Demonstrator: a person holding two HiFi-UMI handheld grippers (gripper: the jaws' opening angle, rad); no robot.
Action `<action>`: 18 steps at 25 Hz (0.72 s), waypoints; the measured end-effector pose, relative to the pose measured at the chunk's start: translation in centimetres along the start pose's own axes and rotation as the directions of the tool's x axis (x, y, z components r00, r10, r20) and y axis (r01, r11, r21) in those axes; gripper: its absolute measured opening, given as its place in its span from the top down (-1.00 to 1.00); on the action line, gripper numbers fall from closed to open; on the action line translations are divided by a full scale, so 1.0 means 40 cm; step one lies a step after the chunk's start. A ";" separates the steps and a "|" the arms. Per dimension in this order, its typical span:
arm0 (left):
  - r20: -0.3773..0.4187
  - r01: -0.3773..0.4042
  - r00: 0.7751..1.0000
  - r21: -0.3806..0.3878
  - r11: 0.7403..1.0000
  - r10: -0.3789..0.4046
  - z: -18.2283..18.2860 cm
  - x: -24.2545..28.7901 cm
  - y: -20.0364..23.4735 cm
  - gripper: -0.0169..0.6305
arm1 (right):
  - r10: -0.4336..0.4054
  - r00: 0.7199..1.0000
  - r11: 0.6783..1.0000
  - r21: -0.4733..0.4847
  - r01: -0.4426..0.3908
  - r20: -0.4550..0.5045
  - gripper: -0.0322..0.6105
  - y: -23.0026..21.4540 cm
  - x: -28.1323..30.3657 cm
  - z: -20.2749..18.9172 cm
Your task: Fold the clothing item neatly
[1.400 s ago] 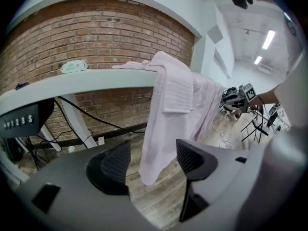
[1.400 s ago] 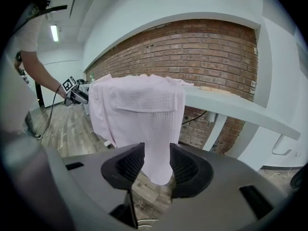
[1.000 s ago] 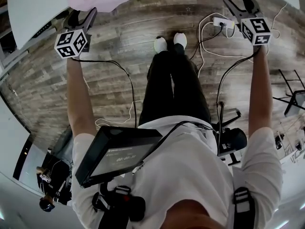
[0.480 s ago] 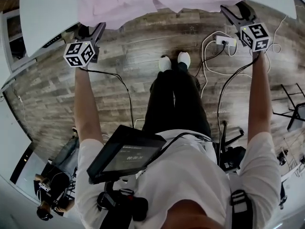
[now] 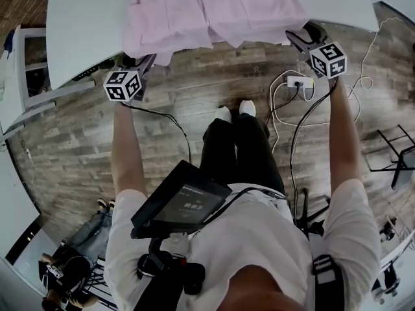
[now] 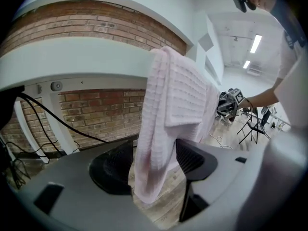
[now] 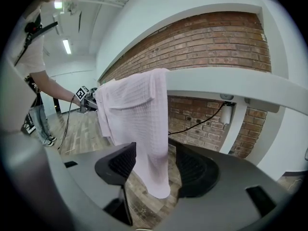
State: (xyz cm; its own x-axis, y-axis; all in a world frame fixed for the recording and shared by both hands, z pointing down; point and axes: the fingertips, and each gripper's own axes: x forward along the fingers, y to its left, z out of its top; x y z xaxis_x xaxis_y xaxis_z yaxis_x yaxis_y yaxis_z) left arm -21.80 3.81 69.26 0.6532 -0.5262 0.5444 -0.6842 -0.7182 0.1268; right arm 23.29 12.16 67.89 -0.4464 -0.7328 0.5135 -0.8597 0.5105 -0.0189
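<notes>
Head view: the pink waffle-knit garment (image 5: 214, 11) lies on the white table (image 5: 84, 24), and its near hem spills over the edge above the wood-plank floor (image 5: 194, 102). The left gripper (image 5: 138, 62) is up at the hem's left corner and the right gripper (image 5: 297, 36) at its right corner, both arms stretched forward.

Left gripper view: the 2 jaws stand apart. The hanging hem drops right between them, close against the jaw on the view's right, with a clear gap on the other side, so no clamp. A brick wall (image 6: 91, 112) shows under the tabletop.

Right gripper view: same story. The 2 jaws are spread wide, a fold of the garment dangles in the gap with floor showing on both sides, and nothing is pinched.
</notes>
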 end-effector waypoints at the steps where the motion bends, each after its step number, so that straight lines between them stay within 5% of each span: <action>1: -0.001 0.008 1.000 0.008 1.000 -0.008 0.002 0.003 -0.004 0.09 | 0.007 1.000 1.000 -0.004 -0.007 0.002 0.08 0.000 0.001 0.001; 4: -0.004 0.027 1.000 0.026 0.999 -0.027 -0.001 0.009 -0.022 0.14 | 0.032 0.999 0.999 -0.022 -0.032 0.012 0.11 0.007 0.007 0.003; 7: -0.017 0.025 1.000 0.022 0.999 -0.025 -0.008 -0.004 -0.032 0.56 | 0.035 0.999 0.999 -0.034 -0.034 0.024 0.85 0.021 0.002 0.010; 10: -0.036 0.027 0.999 -0.006 1.000 -0.027 -0.015 -0.036 -0.053 0.85 | 0.055 0.998 0.998 -0.025 -0.054 0.018 0.86 0.044 -0.018 0.013; 18: -0.034 0.100 0.994 -0.014 0.995 -0.100 0.083 -0.183 -0.178 0.90 | 0.122 0.992 0.992 -0.035 -0.121 0.040 0.86 0.124 -0.147 0.133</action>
State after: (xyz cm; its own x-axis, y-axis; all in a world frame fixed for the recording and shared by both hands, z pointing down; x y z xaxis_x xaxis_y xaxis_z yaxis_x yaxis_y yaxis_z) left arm -20.63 11.28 61.63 0.7071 -0.4361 0.5566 -0.6203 -0.7605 0.1922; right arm 20.33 16.60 60.24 -0.5578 -0.6825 0.4724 -0.7901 0.6109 -0.0504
